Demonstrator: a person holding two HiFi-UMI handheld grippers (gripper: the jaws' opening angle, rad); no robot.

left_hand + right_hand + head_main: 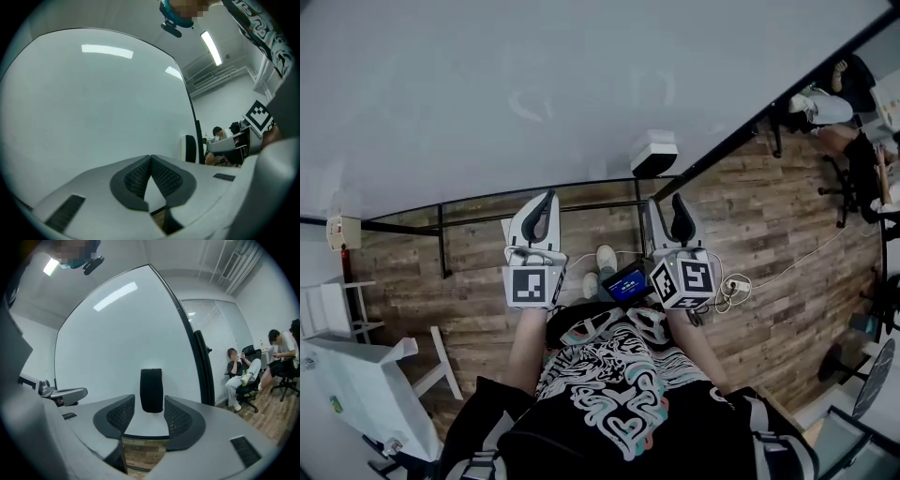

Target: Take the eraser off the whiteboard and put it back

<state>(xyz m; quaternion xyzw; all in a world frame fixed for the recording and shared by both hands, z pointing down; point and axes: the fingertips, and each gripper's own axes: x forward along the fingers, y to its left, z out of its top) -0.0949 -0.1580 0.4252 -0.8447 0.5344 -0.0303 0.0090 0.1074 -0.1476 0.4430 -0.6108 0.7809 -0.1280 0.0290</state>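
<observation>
The whiteboard (pixel 534 84) fills the upper part of the head view. A black-and-white eraser (pixel 654 157) sticks to it near its lower right edge. My right gripper (pixel 667 214) points at the eraser from a short way below, apart from it. In the right gripper view the eraser (pixel 151 391) stands upright straight ahead of the open right gripper (pixel 149 414), beyond the pads, not between them. My left gripper (pixel 546 202) is beside it to the left, its tips together with nothing in them. In the left gripper view the eraser (pixel 190 149) shows at the right of the left gripper (pixel 150 160).
The board's black stand frame (pixel 441 234) runs along a wood-plank floor (pixel 769 225). Two people sit on office chairs (pixel 239 373) to the right. A power strip with cable (pixel 731 286) lies on the floor. White furniture (pixel 356 375) stands at the left.
</observation>
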